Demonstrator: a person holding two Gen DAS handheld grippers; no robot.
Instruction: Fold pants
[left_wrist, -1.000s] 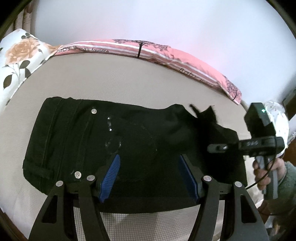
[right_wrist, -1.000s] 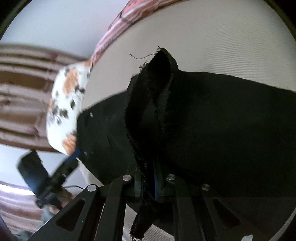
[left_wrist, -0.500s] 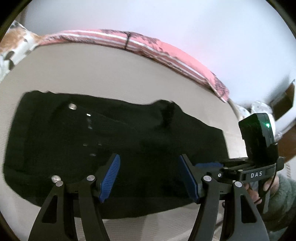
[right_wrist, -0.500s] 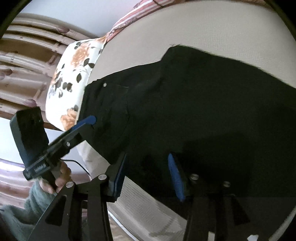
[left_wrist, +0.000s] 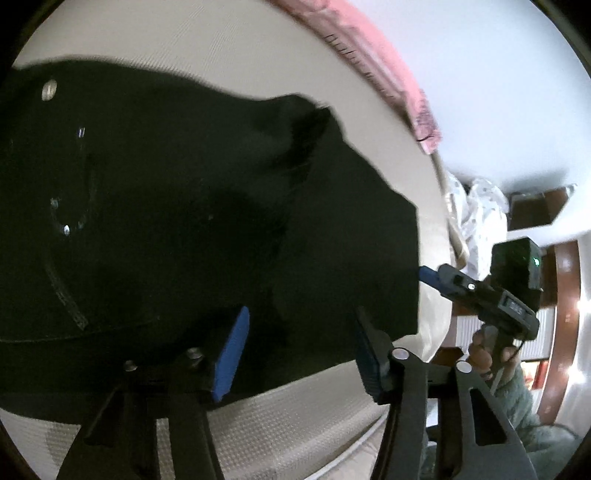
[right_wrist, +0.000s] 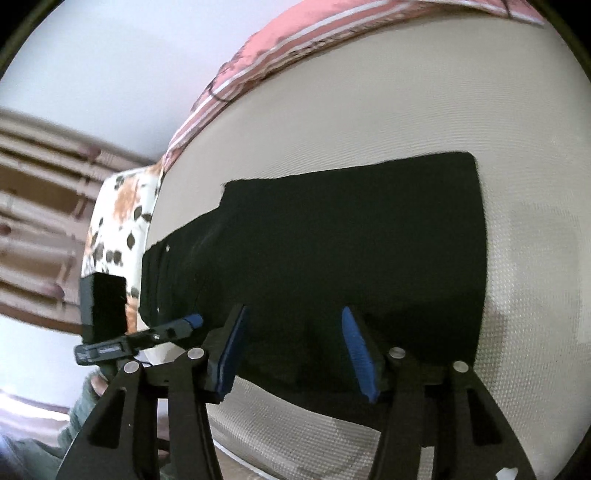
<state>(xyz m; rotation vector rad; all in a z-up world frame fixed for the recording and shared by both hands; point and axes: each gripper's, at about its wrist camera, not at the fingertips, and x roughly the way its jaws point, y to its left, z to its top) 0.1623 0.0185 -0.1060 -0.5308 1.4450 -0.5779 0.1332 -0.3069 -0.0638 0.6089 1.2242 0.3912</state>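
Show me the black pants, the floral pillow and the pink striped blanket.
black pants (right_wrist: 351, 236), right wrist view, on the flat middle of the fabric.
floral pillow (right_wrist: 122, 206), right wrist view, on its printed top face.
pink striped blanket (right_wrist: 280, 55), right wrist view, on the folded edge along the bed.
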